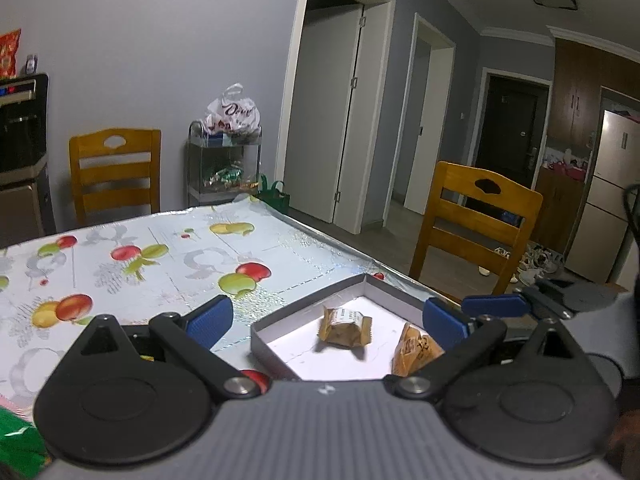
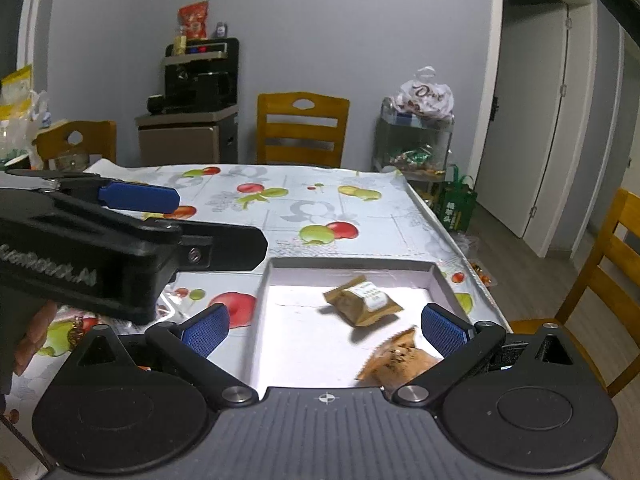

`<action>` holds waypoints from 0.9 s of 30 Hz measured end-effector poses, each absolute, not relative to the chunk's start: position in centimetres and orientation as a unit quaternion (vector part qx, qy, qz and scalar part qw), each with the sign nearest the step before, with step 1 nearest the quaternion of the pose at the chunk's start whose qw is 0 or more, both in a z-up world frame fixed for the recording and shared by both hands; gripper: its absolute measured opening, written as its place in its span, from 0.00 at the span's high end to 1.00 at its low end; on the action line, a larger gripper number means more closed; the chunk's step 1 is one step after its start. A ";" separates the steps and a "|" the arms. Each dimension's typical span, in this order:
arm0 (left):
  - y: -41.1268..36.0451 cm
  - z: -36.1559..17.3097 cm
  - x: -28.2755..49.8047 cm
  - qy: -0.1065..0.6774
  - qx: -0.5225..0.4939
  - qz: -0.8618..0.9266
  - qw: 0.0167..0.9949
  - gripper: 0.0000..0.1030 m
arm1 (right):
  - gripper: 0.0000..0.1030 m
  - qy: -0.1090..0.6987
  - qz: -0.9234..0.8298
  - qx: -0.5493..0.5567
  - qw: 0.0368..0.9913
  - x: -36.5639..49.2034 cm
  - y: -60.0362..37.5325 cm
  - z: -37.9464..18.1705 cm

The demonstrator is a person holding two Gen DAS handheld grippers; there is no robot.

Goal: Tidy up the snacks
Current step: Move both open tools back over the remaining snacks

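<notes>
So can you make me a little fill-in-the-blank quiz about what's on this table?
1. The box holds ____ wrapped snacks.
2. Both grippers' jaws are ____, holding nothing.
3. The snack with the white label lies ____ from the right gripper than the orange one.

Missing words: two; open; farther

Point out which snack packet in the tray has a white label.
The farther brown packet, mid-tray, shows the white label; the nearer orange-brown packet has dark print only.

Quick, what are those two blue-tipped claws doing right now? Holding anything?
Left gripper: open, holding nothing, above the tray.
Right gripper: open, holding nothing, above the same tray, near two wrapped snacks.
</notes>
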State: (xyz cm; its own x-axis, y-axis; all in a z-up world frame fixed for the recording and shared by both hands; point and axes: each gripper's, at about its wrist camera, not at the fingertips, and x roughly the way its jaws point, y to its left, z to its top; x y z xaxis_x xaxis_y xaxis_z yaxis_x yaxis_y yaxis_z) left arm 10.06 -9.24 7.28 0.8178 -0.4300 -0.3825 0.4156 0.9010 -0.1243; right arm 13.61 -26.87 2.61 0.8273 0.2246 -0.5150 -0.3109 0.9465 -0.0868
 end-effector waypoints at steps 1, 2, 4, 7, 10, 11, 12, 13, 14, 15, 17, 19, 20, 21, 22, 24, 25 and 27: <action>-9.0 7.4 9.7 0.201 -0.016 -0.222 0.954 0.01 | 0.00 0.257 0.142 -0.085 0.952 13.6 -26.6 2.7; -8.6 7.6 9.3 0.197 -0.013 -0.221 0.955 0.01 | 0.00 0.256 0.145 -0.086 0.952 13.5 -26.2 2.8; -7.7 7.9 8.4 0.188 -0.011 -0.218 0.958 0.01 | 0.00 0.254 0.149 -0.088 0.952 13.4 -25.6 2.9; -6.4 8.1 7.3 0.181 -0.007 -0.210 0.961 0.01 | 0.00 0.253 0.158 -0.089 0.950 13.2 -24.7 3.0; -5.2 8.1 6.3 0.180 -0.005 -0.203 0.962 0.01 | 0.00 0.254 0.168 -0.091 0.948 13.1 -23.8 3.0; -4.8 8.1 6.1 0.182 -0.005 -0.201 0.963 0.01 | 0.00 0.255 0.171 -0.091 0.947 13.1 -23.5 2.9; -4.4 8.1 5.9 0.183 -0.006 -0.199 0.963 0.01 | 0.00 0.256 0.173 -0.091 0.947 13.1 -23.2 2.9; -4.0 8.0 5.5 0.183 -0.007 -0.198 0.963 0.01 | 0.00 0.258 0.176 -0.090 0.946 13.1 -22.9 2.8; -3.7 8.0 5.3 0.183 -0.008 -0.197 0.963 0.01 | 0.00 0.259 0.180 -0.089 0.945 13.1 -22.6 2.8; -3.3 8.0 5.1 0.183 -0.009 -0.196 0.963 0.01 | 0.00 0.260 0.183 -0.087 0.944 13.1 -22.3 2.8; -2.5 7.9 4.4 0.182 -0.011 -0.197 0.963 0.01 | 0.00 0.260 0.192 -0.085 0.943 13.0 -21.7 2.7; -1.6 7.8 3.7 0.180 -0.013 -0.195 0.964 0.01 | 0.00 0.259 0.199 -0.086 0.941 12.8 -21.0 2.7; -1.0 7.8 3.4 0.180 -0.012 -0.192 0.965 0.01 | 0.00 0.259 0.203 -0.085 0.940 12.7 -20.7 2.7; -0.5 7.7 3.1 0.179 -0.011 -0.187 0.966 0.01 | 0.00 0.260 0.208 -0.086 0.939 12.6 -20.4 2.7; 0.0 7.7 2.8 0.178 -0.009 -0.181 0.967 0.01 | 0.00 0.260 0.212 -0.086 0.938 12.5 -20.2 2.7; 1.3 7.6 2.4 0.177 -0.009 -0.168 0.970 0.01 | 0.00 0.262 0.218 -0.089 0.936 12.4 -19.7 2.6; 1.9 7.5 2.2 0.176 -0.009 -0.161 0.971 0.01 | 0.00 0.263 0.220 -0.091 0.935 12.3 -19.5 2.6; 3.3 7.3 1.8 0.171 -0.005 -0.142 0.975 0.01 | 0.00 0.264 0.224 -0.094 0.934 12.2 -19.1 2.6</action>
